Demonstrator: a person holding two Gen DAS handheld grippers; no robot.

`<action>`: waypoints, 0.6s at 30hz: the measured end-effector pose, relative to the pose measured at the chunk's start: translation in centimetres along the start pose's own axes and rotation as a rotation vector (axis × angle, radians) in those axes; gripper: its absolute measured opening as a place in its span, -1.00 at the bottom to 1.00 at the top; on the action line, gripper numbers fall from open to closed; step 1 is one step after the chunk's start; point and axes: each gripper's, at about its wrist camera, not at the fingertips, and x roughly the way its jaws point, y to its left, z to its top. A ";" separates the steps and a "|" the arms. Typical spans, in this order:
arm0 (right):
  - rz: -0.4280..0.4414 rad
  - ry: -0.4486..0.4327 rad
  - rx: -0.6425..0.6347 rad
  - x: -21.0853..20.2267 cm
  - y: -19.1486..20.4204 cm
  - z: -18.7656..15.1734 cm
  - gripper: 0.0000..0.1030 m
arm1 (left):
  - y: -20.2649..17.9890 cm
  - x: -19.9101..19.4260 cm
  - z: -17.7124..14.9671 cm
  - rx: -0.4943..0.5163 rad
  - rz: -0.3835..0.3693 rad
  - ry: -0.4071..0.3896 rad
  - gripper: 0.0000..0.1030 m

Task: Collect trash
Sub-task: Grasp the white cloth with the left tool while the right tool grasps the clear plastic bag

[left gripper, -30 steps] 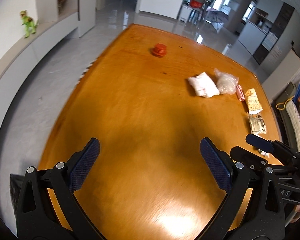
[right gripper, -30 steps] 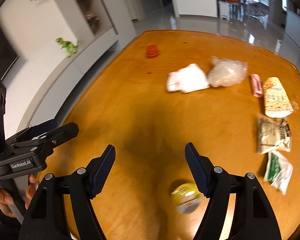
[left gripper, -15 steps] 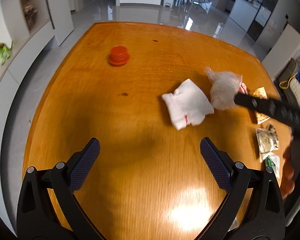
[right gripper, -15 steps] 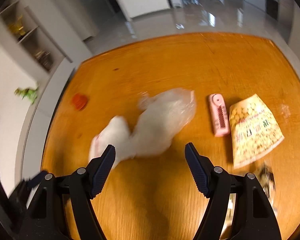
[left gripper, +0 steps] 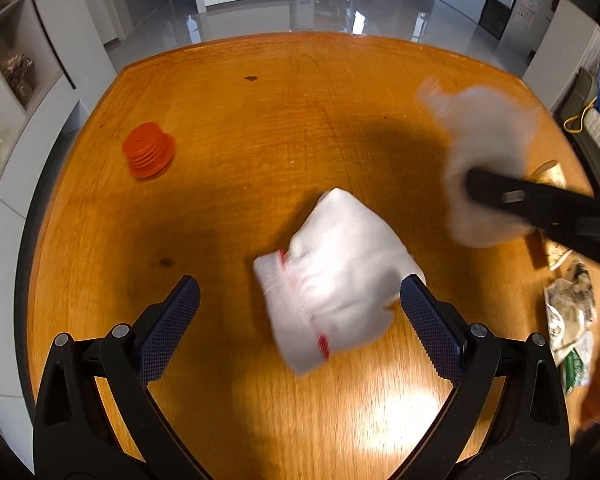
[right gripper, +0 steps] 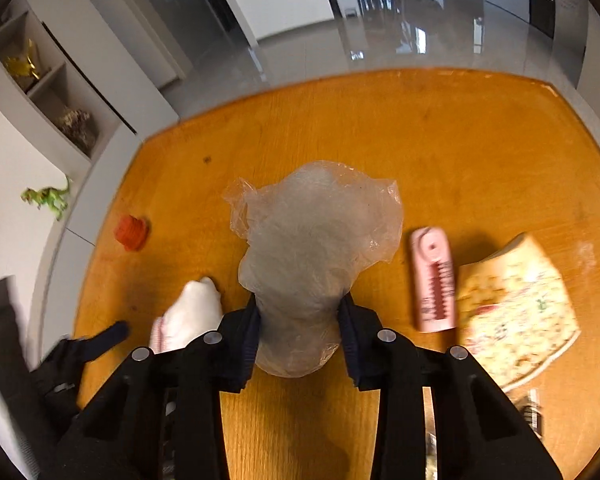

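Observation:
A crumpled clear plastic bag [right gripper: 316, 248] lies on the orange wooden table [right gripper: 460, 160]. My right gripper [right gripper: 300, 332] has its jaws closing on the bag's near end, and the pads pinch the plastic. In the left wrist view the same bag [left gripper: 488, 152] is blurred, with a black right finger [left gripper: 540, 204] across it. A white folded cloth with red stripes [left gripper: 332, 272] lies flat between the wide-apart fingers of my left gripper [left gripper: 300, 320], which is open and not touching it.
An orange stack of discs [left gripper: 150, 154] sits at the table's far left. A pink packet [right gripper: 434, 280] and a printed snack bag [right gripper: 516, 308] lie right of the plastic bag. More wrappers [left gripper: 568, 304] lie by the right edge. A green toy dinosaur [right gripper: 48, 198] stands on the wall ledge.
Both hands swept across the table. The left gripper came over the white cloth. The right gripper reached the plastic bag and its jaws narrowed onto it.

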 end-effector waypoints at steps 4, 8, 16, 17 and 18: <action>-0.005 -0.013 -0.014 -1.4 -0.4 -0.7 -0.27 | -0.5 1.1 0.1 0.002 -0.043 0.000 0.06; 0.007 -0.003 -0.029 -2.4 0.0 -1.9 -0.26 | -0.4 0.4 -0.6 -0.003 -0.098 0.001 -0.50; 0.042 0.008 -0.104 -5.9 2.7 -6.2 -0.27 | 0.9 -4.8 -5.8 -0.021 -0.147 -0.031 -0.60; 0.049 0.009 -0.113 -6.5 3.1 -6.7 -0.27 | 1.2 -6.0 -6.8 -0.021 -0.142 -0.045 -0.60; 0.055 0.010 -0.120 -6.9 3.5 -7.2 -0.27 | 1.4 -6.8 -7.6 -0.021 -0.136 -0.056 -0.60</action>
